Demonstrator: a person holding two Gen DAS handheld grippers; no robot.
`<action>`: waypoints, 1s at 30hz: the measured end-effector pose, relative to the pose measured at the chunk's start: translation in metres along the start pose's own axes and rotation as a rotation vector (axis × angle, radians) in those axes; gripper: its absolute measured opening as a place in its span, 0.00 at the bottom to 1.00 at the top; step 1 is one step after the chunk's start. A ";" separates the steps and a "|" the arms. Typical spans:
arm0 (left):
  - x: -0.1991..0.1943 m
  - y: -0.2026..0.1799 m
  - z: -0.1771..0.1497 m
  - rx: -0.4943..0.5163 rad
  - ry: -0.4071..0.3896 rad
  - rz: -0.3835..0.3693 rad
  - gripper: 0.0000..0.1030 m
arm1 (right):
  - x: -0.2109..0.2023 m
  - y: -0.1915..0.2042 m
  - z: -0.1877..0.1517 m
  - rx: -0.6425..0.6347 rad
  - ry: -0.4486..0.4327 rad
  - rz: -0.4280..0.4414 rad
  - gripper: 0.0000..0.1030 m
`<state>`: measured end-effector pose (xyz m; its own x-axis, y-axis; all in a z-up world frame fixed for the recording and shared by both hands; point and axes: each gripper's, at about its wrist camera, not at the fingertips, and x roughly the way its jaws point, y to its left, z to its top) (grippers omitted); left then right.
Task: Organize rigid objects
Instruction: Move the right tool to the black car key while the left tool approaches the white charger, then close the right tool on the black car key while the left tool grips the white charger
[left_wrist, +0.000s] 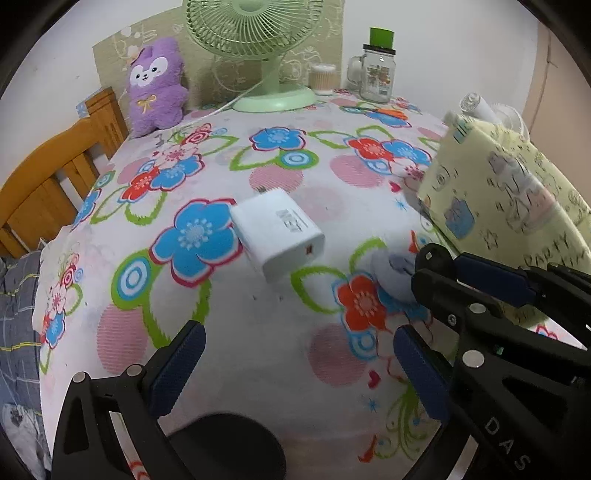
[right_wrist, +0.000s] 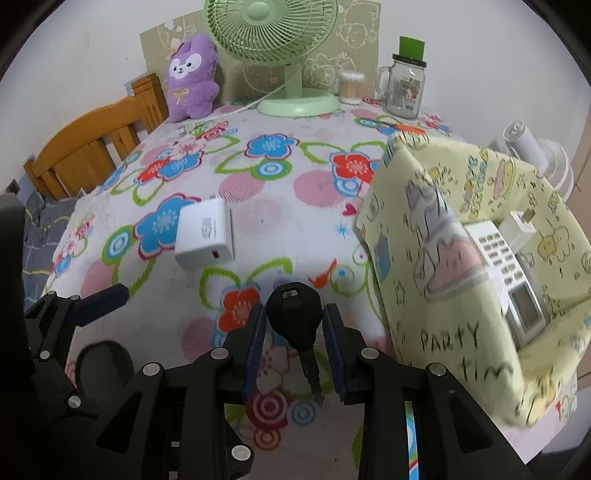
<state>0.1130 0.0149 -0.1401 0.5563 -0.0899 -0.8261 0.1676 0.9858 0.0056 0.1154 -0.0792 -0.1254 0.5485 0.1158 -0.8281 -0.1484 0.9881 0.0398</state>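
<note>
While the right gripper pinches the black-headed key just left of the yellow storage box and the left gripper gapes empty, the rounded head could slip free short of the box.

**Colours on the table**

From my feed, the cloth is white with blue and red flowers, green loops and pink striped discs. On it I see a white charger with a small orange port. Right of the charger stands a pale yellow box printed with cartoon figures and dark lettering. Behind the charger are a mint green fan, a purple plush and a clear jar topped green. My right gripper, black with blue pads, carries a black-headed key.
</note>
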 end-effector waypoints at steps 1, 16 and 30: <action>0.001 0.001 0.003 -0.004 -0.002 0.008 1.00 | 0.001 0.000 0.003 0.000 -0.004 0.001 0.33; 0.027 0.012 0.036 -0.045 0.036 0.053 1.00 | 0.024 -0.003 0.039 0.015 -0.007 0.010 0.33; 0.050 0.021 0.055 -0.082 0.031 0.082 0.86 | 0.040 -0.003 0.058 0.030 -0.009 0.037 0.34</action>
<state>0.1893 0.0233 -0.1501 0.5396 -0.0050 -0.8419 0.0545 0.9981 0.0290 0.1859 -0.0720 -0.1263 0.5508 0.1531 -0.8205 -0.1441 0.9857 0.0872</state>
